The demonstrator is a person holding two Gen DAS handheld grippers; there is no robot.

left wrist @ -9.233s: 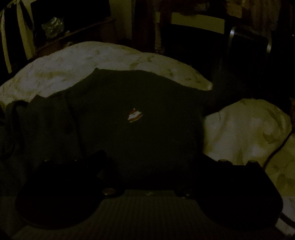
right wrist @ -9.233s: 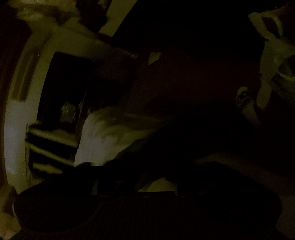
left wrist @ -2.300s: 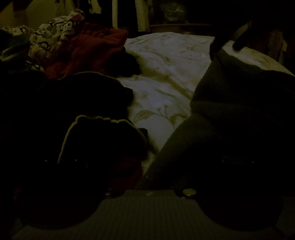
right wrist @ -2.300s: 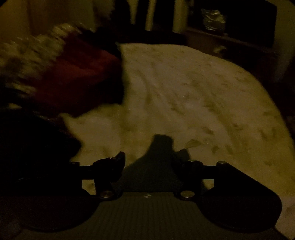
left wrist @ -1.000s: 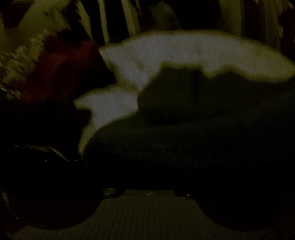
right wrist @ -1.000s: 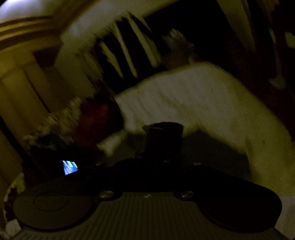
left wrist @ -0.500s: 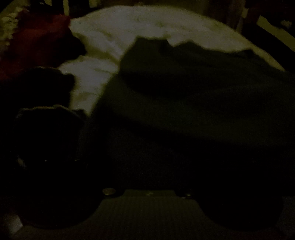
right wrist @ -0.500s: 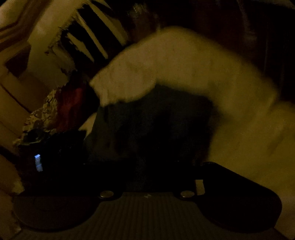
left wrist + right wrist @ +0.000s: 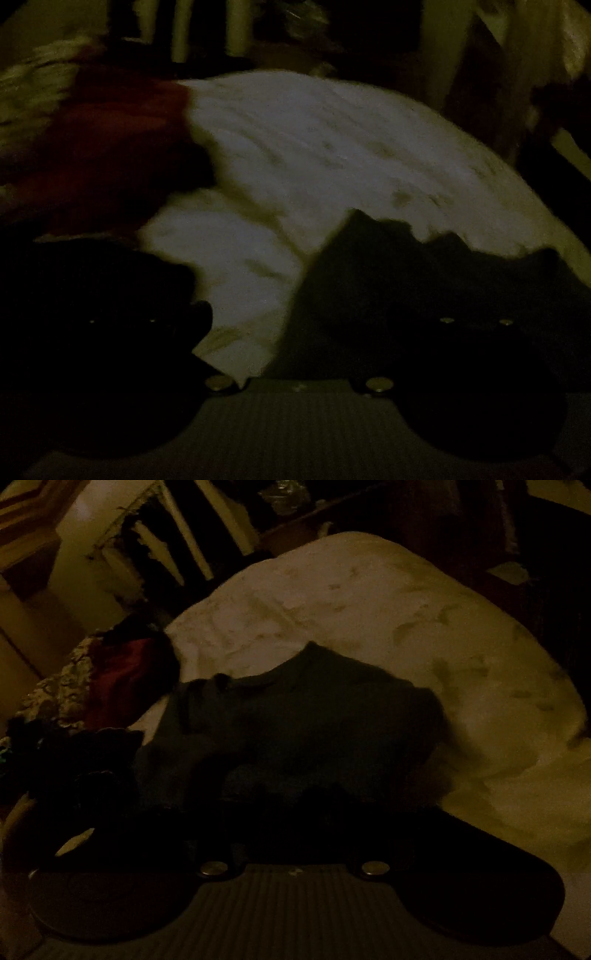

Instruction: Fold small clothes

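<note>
Here, the right gripper (image 9: 295,812) was closing, its fingers lost in shadow over the dark green shirt (image 9: 314,716); the left gripper's (image 9: 295,332) state could not be told. The shirt lay lengthwise left-to-right on the pale floral bedspread (image 9: 424,620), beside red clothing (image 9: 118,675) in a dim room.

Claw (image 9: 291,805): dark ribbed body, 2 silver screws.
</note>
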